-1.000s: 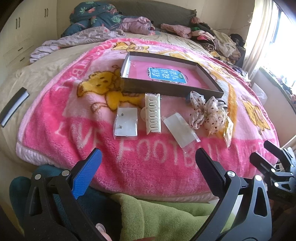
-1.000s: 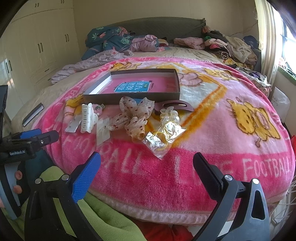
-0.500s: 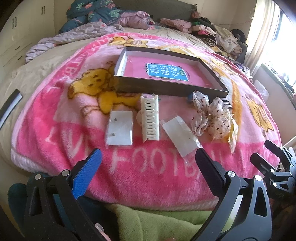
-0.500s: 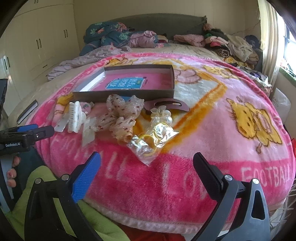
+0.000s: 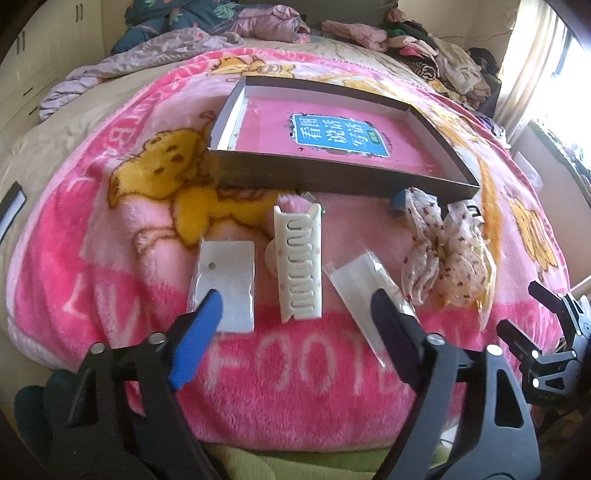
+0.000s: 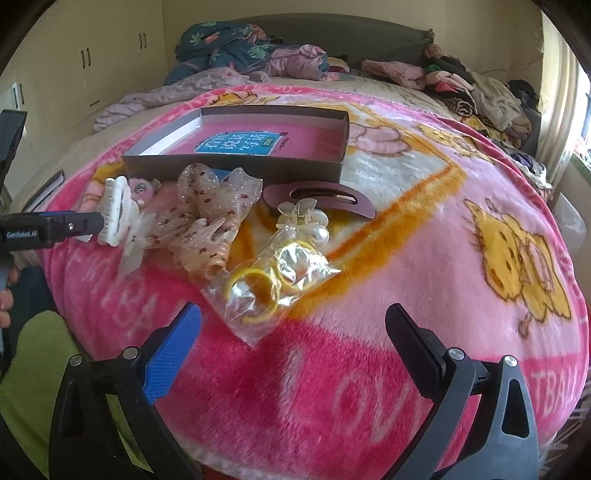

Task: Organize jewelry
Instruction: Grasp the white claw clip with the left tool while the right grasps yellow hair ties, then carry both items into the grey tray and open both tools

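A bed (image 6: 461,206) fills the room, spread with a pink blanket (image 5: 295,387) bearing yellow cartoon figures. Crumpled clothes (image 6: 480,92) and a floral quilt (image 6: 221,48) are heaped along its far edge, against a dark headboard (image 6: 332,33). Cream cupboards (image 6: 85,55) line the left wall. Bright daylight comes through a curtained window (image 5: 546,66) at right.

blanket (image 5: 258,369): pink, yellow cartoon chicks, white lettering
hair claw (image 5: 298,264): cream
bow (image 6: 210,218): sheer, red-dotted
box (image 5: 332,177): dark brown outside, pink inside
hoops (image 6: 255,291): yellow
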`<action>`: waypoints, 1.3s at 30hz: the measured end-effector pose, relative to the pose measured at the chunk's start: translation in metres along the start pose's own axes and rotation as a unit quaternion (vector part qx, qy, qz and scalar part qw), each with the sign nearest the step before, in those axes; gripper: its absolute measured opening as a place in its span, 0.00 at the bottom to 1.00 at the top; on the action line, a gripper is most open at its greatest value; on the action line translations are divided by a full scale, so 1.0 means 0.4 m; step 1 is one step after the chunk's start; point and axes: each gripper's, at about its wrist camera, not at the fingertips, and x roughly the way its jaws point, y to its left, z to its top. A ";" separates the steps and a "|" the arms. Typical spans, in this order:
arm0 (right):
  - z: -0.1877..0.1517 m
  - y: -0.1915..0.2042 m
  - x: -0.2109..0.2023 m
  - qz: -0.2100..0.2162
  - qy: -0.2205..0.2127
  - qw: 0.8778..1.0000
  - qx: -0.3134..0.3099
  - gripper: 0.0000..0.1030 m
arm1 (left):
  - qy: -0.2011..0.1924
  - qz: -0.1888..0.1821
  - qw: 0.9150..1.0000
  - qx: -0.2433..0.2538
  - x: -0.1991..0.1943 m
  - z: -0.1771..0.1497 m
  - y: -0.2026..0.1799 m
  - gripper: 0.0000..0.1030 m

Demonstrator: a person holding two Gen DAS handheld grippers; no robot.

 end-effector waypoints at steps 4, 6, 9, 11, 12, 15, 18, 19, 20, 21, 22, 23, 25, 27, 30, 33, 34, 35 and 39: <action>0.011 -0.009 0.030 0.012 0.008 1.000 -0.013 0.94 | 0.009 0.004 1.000 -0.001 0.030 0.017 0.001 0.58; 0.016 -0.010 0.043 0.016 0.010 1.000 -0.020 0.94 | 0.012 0.006 1.000 0.001 0.040 0.020 0.001 0.54; 0.024 -0.009 0.067 0.019 0.018 0.999 -0.032 0.94 | 0.015 0.002 1.000 0.005 0.052 0.027 0.001 0.43; 0.030 -0.004 0.083 0.018 0.023 0.999 -0.042 0.94 | 0.016 0.004 1.000 0.004 0.060 0.032 0.002 0.36; 0.033 -0.002 0.091 0.019 0.024 0.998 -0.046 0.94 | 0.017 0.005 1.000 0.005 0.063 0.034 0.002 0.32; 0.042 -0.001 0.107 0.023 0.023 0.998 -0.050 0.94 | 0.017 -0.006 1.000 0.003 0.071 0.041 0.007 0.20; 0.048 -0.005 0.114 0.031 0.019 0.998 -0.047 0.93 | 0.013 -0.012 1.000 0.005 0.070 0.045 0.010 0.19; 0.049 -0.006 0.115 0.034 0.018 0.998 -0.047 0.93 | 0.012 -0.013 1.000 0.006 0.068 0.046 0.010 0.19; 0.048 -0.009 0.116 0.035 0.016 0.998 -0.046 0.84 | 0.010 -0.014 1.000 0.006 0.066 0.047 0.012 0.19; 0.046 -0.012 0.116 0.037 0.016 0.998 -0.044 0.75 | 0.007 -0.016 1.000 0.007 0.063 0.048 0.013 0.19; 0.044 -0.019 0.117 0.050 0.019 0.998 -0.037 0.67 | 0.004 -0.016 1.000 0.008 0.057 0.050 0.013 0.19; 0.043 -0.024 0.116 0.053 0.018 0.998 -0.031 0.67 | 0.002 -0.017 1.000 0.008 0.053 0.053 0.012 0.19; 0.040 -0.035 0.111 0.062 0.014 0.998 -0.020 0.60 | -0.003 -0.019 1.000 0.010 0.042 0.060 0.009 0.19; 0.039 -0.054 0.098 0.063 0.002 0.998 -0.005 0.45 | -0.008 -0.023 1.000 0.012 0.032 0.066 0.004 0.19; 0.041 -0.096 0.088 0.089 0.000 0.995 0.036 0.33 | -0.014 -0.029 0.999 0.014 0.022 0.080 -0.002 0.19; 0.042 -0.117 0.089 0.101 0.008 0.993 0.059 0.29 | -0.021 -0.033 0.999 0.015 0.015 0.098 -0.005 0.19; 0.040 -0.119 0.091 0.109 0.013 0.992 0.066 0.31 | -0.023 -0.033 0.999 0.015 0.014 0.102 -0.006 0.19; 0.036 -0.121 0.095 0.119 0.021 0.990 0.074 0.37 | -0.024 -0.035 0.999 0.015 0.013 0.107 -0.006 0.19; 0.021 -0.119 0.117 0.157 0.044 0.979 0.123 0.54 | -0.029 -0.039 0.999 0.016 0.007 0.120 -0.009 0.19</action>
